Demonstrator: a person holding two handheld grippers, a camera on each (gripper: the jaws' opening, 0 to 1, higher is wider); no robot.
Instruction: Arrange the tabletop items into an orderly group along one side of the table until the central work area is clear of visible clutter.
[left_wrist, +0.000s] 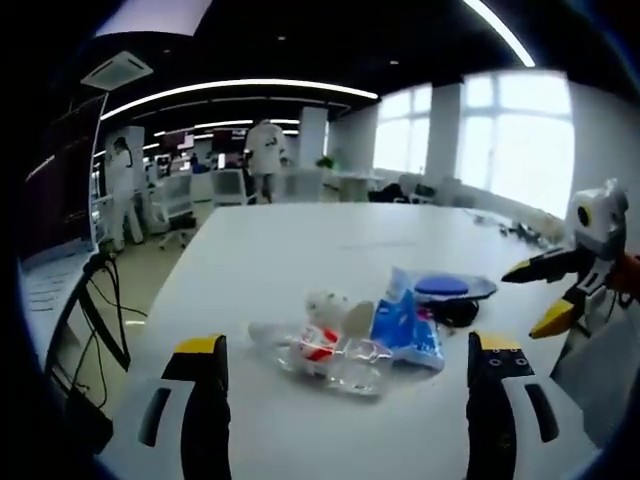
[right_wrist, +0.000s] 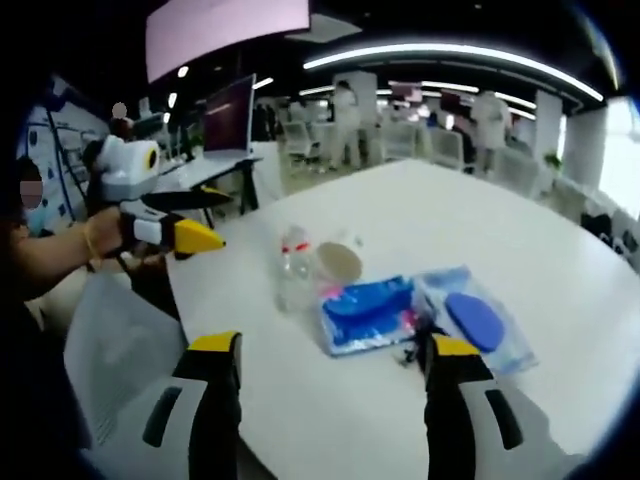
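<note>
Both the left tongs and right tongs are spread apart, gripping nothing. A clear bottle, blue packet and blue-lidded dish lie clustered mid-surface, away from its edges.

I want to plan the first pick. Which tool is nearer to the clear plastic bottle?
Probably left. The left tool has the clear plastic bottle between its jaw tips. The right tool sits farther back, its nearer jaw beside the blue packet.

Open office: bright windows, ceiling light strips, distant desks.
</note>
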